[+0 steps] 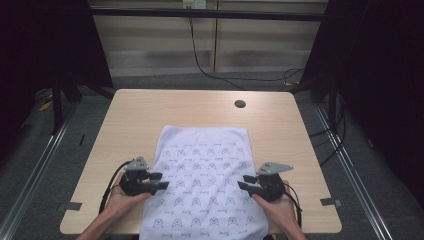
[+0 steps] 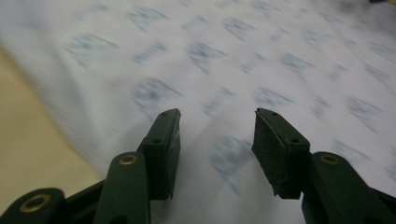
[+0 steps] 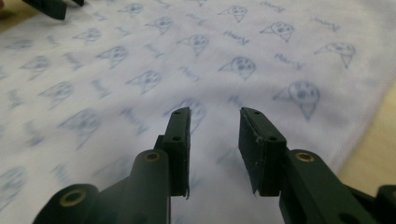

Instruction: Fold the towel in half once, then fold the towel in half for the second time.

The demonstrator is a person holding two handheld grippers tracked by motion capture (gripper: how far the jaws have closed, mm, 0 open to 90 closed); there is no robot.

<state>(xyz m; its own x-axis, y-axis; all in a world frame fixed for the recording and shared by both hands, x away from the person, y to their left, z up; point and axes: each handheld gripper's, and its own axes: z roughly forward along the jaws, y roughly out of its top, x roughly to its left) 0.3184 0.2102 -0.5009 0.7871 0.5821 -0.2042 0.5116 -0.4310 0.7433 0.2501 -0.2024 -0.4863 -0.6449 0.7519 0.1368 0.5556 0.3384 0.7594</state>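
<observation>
Jaws of the left gripper (image 2: 217, 135) stand apart with nothing between them, released above the cloth (image 2: 243, 70); the printed fabric runs on ahead of them and to both sides, and bare bench (image 2: 28, 154) shows off to their left. The jaws of the right gripper (image 3: 214, 135) are also parted and empty, gripping nothing, with the cloth (image 3: 140, 70) spread below and beyond them and a strip of bench (image 3: 373, 154) past its hem on their right. In the high view the cloth (image 1: 202, 170) lies flat on the bench (image 1: 150, 107), between the left gripper (image 1: 159, 181) and right gripper (image 1: 243, 182), which point inward over its side edges.
</observation>
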